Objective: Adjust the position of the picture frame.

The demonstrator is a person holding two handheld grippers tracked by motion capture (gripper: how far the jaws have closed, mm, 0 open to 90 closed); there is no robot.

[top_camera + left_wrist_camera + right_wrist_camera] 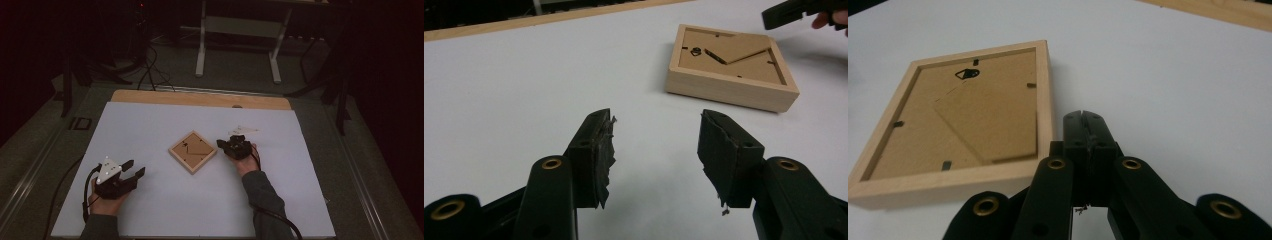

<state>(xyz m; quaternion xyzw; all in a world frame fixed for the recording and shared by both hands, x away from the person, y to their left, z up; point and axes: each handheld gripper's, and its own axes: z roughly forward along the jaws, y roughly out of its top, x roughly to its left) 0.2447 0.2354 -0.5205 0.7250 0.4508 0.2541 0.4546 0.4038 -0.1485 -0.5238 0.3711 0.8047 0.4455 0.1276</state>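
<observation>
A wooden picture frame (192, 151) is lying back side up near the middle of the white table top (150, 130), turned so its corners point toward and away from the person. No brand, label or writing is showing on the frame's brown backing board; in the right gripper view a small black hanger (967, 74) and a few dark retaining tabs are sitting on it, too small to read for any marks.

The right gripper (223, 144) is resting just beside the frame's right corner, its jaws pressed together with nothing between them; whether it is touching the wood is hard to tell. The left gripper (134, 168) is lying well to the left of the frame, its jaws standing wide apart over bare table, with torn dark padding hanging from their inner faces (605, 150). Beyond the frame's far right side a pale flat shape (244, 130) is lying, too faint to make out. The room past the table is sinking into darkness.
</observation>
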